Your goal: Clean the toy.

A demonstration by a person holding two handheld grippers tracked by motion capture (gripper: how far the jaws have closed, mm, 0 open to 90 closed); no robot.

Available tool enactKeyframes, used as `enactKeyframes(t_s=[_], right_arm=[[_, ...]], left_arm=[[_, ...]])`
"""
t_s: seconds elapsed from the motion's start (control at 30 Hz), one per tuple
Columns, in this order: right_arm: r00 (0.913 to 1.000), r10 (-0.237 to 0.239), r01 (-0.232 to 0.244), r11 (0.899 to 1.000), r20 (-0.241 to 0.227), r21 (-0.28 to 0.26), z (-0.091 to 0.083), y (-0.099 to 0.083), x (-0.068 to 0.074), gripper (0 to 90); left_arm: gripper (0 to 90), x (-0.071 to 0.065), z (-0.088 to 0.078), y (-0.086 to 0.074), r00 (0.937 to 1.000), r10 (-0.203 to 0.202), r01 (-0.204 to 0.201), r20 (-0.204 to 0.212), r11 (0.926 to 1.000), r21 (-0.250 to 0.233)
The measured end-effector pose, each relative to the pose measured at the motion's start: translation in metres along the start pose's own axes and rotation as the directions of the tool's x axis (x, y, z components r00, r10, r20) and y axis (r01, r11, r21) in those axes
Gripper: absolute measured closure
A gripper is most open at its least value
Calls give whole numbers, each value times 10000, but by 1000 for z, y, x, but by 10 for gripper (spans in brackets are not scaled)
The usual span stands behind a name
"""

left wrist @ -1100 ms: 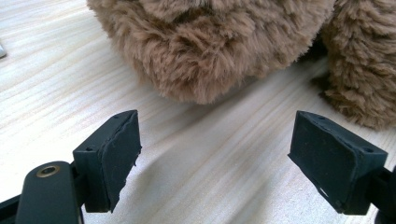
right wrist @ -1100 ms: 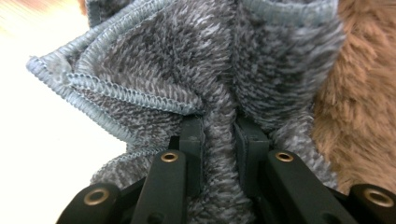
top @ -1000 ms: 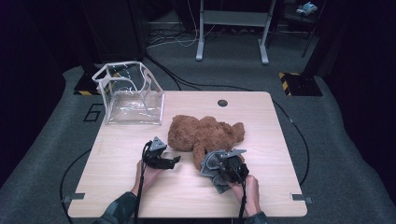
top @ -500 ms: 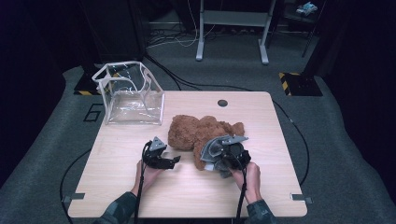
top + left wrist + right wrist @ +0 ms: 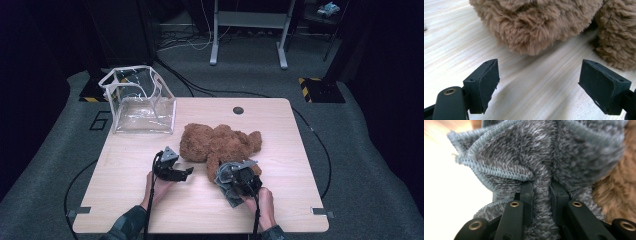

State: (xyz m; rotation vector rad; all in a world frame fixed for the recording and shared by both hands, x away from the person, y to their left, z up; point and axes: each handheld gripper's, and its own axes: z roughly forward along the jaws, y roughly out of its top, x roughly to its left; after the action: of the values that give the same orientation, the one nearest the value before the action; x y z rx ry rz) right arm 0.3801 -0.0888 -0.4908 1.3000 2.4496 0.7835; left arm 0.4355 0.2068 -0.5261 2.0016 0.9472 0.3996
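Observation:
A brown teddy bear (image 5: pixel 220 142) lies on its side in the middle of the wooden table (image 5: pixel 280 130). My left gripper (image 5: pixel 186 172) rests on the table just left of the bear, its jaws open and empty; in the left gripper view the left gripper (image 5: pixel 539 82) faces the bear's (image 5: pixel 536 22) fur a short way ahead. My right gripper (image 5: pixel 231 176) sits at the bear's near side, shut on a bunched grey knitted cloth (image 5: pixel 231 197). In the right gripper view the right gripper (image 5: pixel 541 192) pinches a fold of the cloth (image 5: pixel 541 157), with the bear (image 5: pixel 619 182) at the right.
A clear plastic bag with white trim (image 5: pixel 137 102) stands open at the table's back left corner. A small dark round hole (image 5: pixel 238 110) lies near the back edge. Cables cross the dark floor behind the table.
The right gripper with the grey cloth rose toward the bear half a second ago and has come back down toward the front edge. The left gripper has stayed put.

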Motion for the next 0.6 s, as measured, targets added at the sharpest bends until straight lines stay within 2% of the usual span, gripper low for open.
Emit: enactKeyframes(t_s=[0.1,0.17,0.23,0.33,0.4,0.47,0.53,0.6], right_arm=[[9999,170,-169,9979,-4,-629,-16,8,-5,757],[9994,252,-225,9938,236,-1084,-30,16,-11,757],[9974,425,-335,9884,585,-1480,-43,23,-18,756],[9897,662,-433,9835,1265,-1759,-55,33,-31,756],[9829,817,-499,9808,1649,-1884,-57,38,-40,757],[9789,965,-629,9809,1800,-1839,-56,39,-46,757],[9765,1101,-781,9820,1854,-1719,-51,39,-50,757],[9745,1037,-747,9862,1991,-1481,-42,35,-53,758]], left_arm=[[160,0,0,0,10000,-26,26,12,10000,-6],[161,0,0,0,10000,-5,5,7,10000,0],[160,0,0,0,10000,-14,14,6,10000,-1],[161,0,0,0,10000,-15,15,10,10000,-2],[161,0,0,0,10000,4,-4,4,10000,6],[161,0,0,0,10000,-23,23,7,10000,-1],[161,0,0,0,10000,-25,25,10,10000,-3],[161,0,0,0,10000,-22,22,11,10000,-2]])
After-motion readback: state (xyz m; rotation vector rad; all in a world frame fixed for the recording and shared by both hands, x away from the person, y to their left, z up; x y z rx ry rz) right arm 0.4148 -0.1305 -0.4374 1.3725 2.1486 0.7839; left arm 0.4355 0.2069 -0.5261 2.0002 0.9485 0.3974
